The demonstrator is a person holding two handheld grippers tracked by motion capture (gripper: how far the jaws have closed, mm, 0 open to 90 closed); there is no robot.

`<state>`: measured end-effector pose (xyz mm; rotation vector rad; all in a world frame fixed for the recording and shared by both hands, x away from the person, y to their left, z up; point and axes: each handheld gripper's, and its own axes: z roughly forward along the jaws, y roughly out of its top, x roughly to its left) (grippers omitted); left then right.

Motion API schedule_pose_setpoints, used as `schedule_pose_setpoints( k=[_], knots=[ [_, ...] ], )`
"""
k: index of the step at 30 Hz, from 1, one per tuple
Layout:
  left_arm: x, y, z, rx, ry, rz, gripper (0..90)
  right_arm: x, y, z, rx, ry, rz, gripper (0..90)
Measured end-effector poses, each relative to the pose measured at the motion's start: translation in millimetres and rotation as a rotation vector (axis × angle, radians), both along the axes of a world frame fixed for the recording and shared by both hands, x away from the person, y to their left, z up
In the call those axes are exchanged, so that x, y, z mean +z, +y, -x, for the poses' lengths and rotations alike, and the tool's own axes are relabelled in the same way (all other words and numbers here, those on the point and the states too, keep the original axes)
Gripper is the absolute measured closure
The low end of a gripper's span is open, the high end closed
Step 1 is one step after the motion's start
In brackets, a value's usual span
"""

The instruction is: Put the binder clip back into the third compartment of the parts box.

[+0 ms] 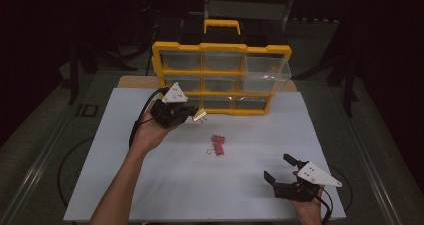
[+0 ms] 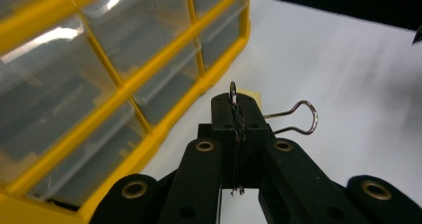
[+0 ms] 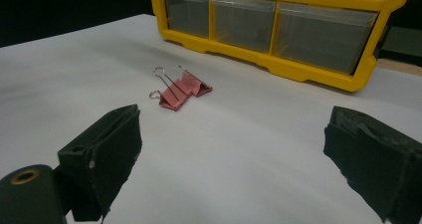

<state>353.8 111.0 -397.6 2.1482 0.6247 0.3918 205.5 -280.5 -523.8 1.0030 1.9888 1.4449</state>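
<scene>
Binder clip sits pinched in the raised left claw near the yellow organizer, while the right claw rests agape low over the bench.

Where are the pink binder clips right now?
In the high view, the pink binder clips lie mid-table on the white sheet, just before the yellow drawer organizer, between both claws.

White table with yellow drawer organizer and pink binder clips.

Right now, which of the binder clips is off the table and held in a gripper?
The pale yellowish binder clip clamped in the left gripper beside the yellow drawer cabinet. The pink binder clips lie loose on the white table, away from both grippers.
</scene>
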Motion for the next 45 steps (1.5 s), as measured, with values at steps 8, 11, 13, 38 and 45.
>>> schedule_pose_setpoints(
  k=[8,11,13,38,45],
  knots=[
    [31.8,-7.2,-12.1,-0.024,-0.02,0.029,89.8,0.1,0.5,0.3,0.001,0.004,-0.005,7.7],
    [45.3,-11.9,-16.7,-0.035,-0.033,0.033,89.7,0.0,0.5,0.3,0.001,0.005,-0.002,7.7],
    [54.8,-15.7,-19.0,-0.041,-0.041,0.039,89.8,0.0,0.2,0.3,0.0,0.003,-0.003,7.8],
    [126.1,-67.0,-56.4,-0.083,-0.082,0.058,89.7,0.7,-1.3,0.9,-0.006,-0.001,-0.004,7.8],
    [135.7,-89.5,-61.5,-0.099,-0.089,0.08,89.7,0.1,-1.4,1.1,-0.006,-0.004,-0.006,7.8]
  ],
)
